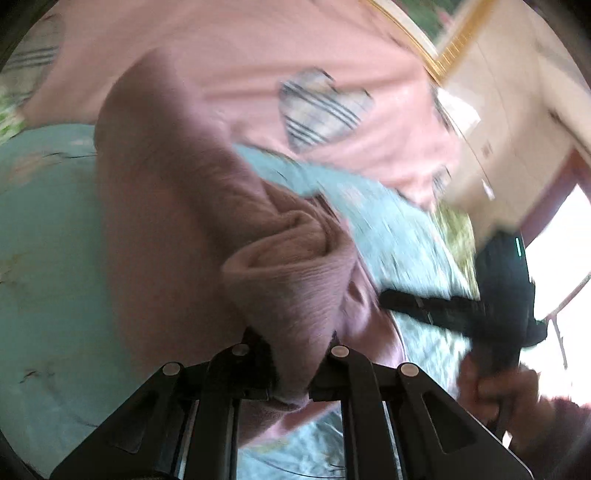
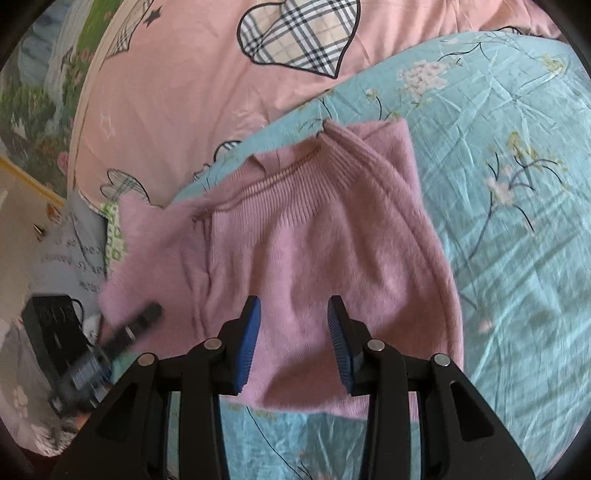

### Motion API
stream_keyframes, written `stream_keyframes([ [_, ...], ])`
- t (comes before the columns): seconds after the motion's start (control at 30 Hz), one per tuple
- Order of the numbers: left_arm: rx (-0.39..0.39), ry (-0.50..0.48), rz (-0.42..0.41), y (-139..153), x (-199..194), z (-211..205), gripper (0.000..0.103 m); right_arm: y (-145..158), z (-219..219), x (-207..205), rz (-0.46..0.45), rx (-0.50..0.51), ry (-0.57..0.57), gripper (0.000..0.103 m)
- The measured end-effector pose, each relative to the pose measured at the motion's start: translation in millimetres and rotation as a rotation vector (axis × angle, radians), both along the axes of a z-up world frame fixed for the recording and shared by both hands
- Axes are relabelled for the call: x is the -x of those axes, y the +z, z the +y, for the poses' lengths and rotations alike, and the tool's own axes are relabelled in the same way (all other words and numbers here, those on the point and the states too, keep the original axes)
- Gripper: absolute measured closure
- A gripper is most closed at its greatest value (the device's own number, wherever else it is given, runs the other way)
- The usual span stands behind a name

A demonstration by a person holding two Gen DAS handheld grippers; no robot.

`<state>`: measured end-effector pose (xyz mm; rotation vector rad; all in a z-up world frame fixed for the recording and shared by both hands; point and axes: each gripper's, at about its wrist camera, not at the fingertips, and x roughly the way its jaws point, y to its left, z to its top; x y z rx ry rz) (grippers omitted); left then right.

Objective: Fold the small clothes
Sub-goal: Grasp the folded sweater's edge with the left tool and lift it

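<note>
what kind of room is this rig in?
Most likely a bedroom. The pink sweater lies on a teal floral bedsheet, next to a pink quilt with plaid hearts. Pale cabinet fronts show at the edge.

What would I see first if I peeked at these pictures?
First, the fluffy pink sweater spread on the blue flowered sheet, right in the middle. Next, the big plaid heart on the pink quilt behind it. The left gripper pinches a bunched bit of the sweater, while the right gripper hangs open over it.
</note>
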<state>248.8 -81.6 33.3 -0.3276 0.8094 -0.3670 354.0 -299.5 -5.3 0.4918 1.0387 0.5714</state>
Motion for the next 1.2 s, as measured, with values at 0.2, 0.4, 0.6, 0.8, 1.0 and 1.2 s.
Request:
stream_keyframes([
  [0.2, -0.087, -0.117, 0.08, -37.4, -7.3, -48.9, 0.093, -17.9, 10.7, -38.4, 0.089, -0.073, 0.053, 0.059],
  [0.4, -0.04, -0.092, 0.087, -32.4, -8.7, -35.0, 0.093, -37.1, 43.3, -66.9, 0.148, -0.152, 0.128, 0.059],
  [0.6, -0.009, -0.078, 0.079, -26.5, -2.5, -18.8, 0.093, -47.1, 80.6, -94.7, 0.185, -0.212, 0.189, 0.059],
  [0.8, -0.015, -0.072, 0.09, -25.6, -2.5, -20.0, 0.093, -50.0, 99.7, -118.4, 0.207, -0.262, 0.217, 0.083],
  [1.0, -0.007, -0.153, 0.042, -4.1, -5.6, -44.4, 0.093, -9.6, 77.2, -108.0, 0.078, -0.281, 0.234, 0.085],
  [1.2, -0.024, -0.277, 0.025, -7.8, -20.2, -102.4, 0.093, 14.4, 21.9, -101.7, -0.018, -0.178, 0.193, 0.085],
])
